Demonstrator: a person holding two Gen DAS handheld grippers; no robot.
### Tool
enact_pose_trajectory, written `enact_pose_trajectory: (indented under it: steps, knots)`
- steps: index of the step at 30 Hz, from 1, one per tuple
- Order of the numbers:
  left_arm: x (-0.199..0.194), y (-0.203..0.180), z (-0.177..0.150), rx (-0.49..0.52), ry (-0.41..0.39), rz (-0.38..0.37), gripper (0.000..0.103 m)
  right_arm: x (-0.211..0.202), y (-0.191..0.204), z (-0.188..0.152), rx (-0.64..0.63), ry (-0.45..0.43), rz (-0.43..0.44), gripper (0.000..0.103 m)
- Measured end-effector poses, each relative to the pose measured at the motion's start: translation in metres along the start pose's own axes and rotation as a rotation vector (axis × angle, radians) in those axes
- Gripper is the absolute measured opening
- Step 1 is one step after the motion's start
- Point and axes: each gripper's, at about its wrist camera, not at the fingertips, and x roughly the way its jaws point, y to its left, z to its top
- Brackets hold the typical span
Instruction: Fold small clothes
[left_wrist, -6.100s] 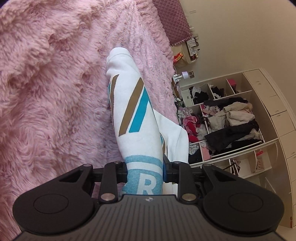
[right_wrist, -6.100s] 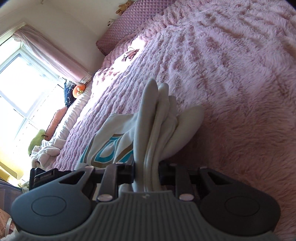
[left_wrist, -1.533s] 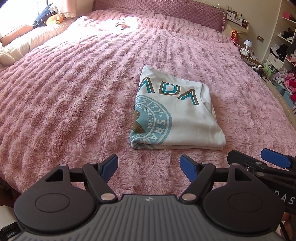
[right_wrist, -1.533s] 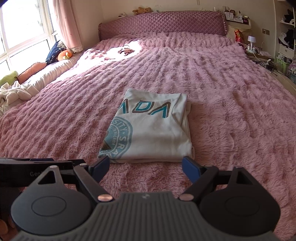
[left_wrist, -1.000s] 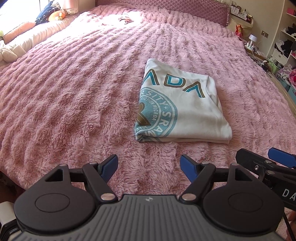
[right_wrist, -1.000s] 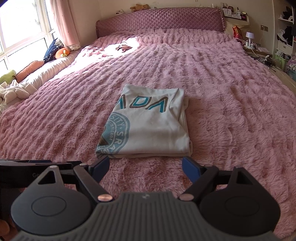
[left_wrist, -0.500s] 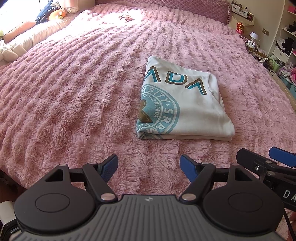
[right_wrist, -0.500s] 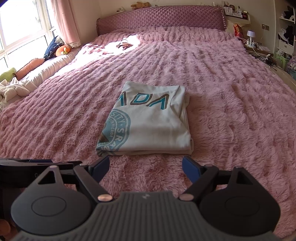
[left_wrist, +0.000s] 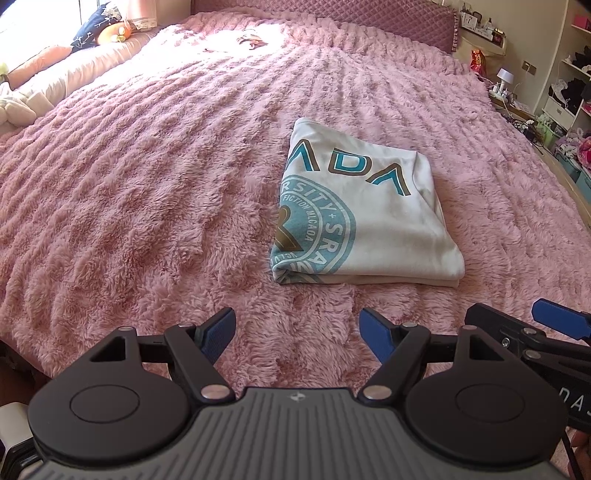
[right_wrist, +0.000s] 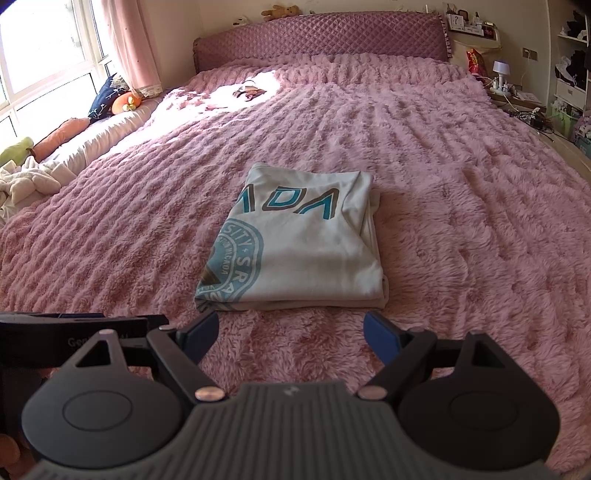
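Both tongs empty. Left tongs (left_wrist: 297, 328): blue-padded fingers spread wide, nothing between them, held above the near edge of the bed. Right tongs (right_wrist: 291, 332): likewise spread wide, holding nothing, just short of the garment's near edge.

Folded white T-shirt with teal and brown lettering and a round teal seal print (right_wrist: 295, 240) lies flat near the middle of the fluffy pink ribbed bedspread (right_wrist: 461, 192), folded into a compact rectangle, print side up. Stacked layers visible along its near and right edges. Neither pair of tongs touches it.

In the left wrist view the same shirt (left_wrist: 364, 221) sits ahead and to the right of the left tongs; the right tongs' black body and one blue pad show at the right edge of that view (left_wrist: 524, 332). In the right wrist view, part of the left device shows at the left edge.

Quilted mauve headboard (right_wrist: 321, 37) at the far end of the bed; window with pink curtain (right_wrist: 125, 44) on the left.
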Motion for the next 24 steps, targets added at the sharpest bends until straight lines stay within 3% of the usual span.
enact_pose_trajectory:
  steps: [24]
  knots:
    - [-0.0011, -0.0016, -0.0003, 0.013, 0.0, 0.009, 0.089, -0.001, -0.001, 0.0008, 0.007, 0.0, 0.008, 0.081]
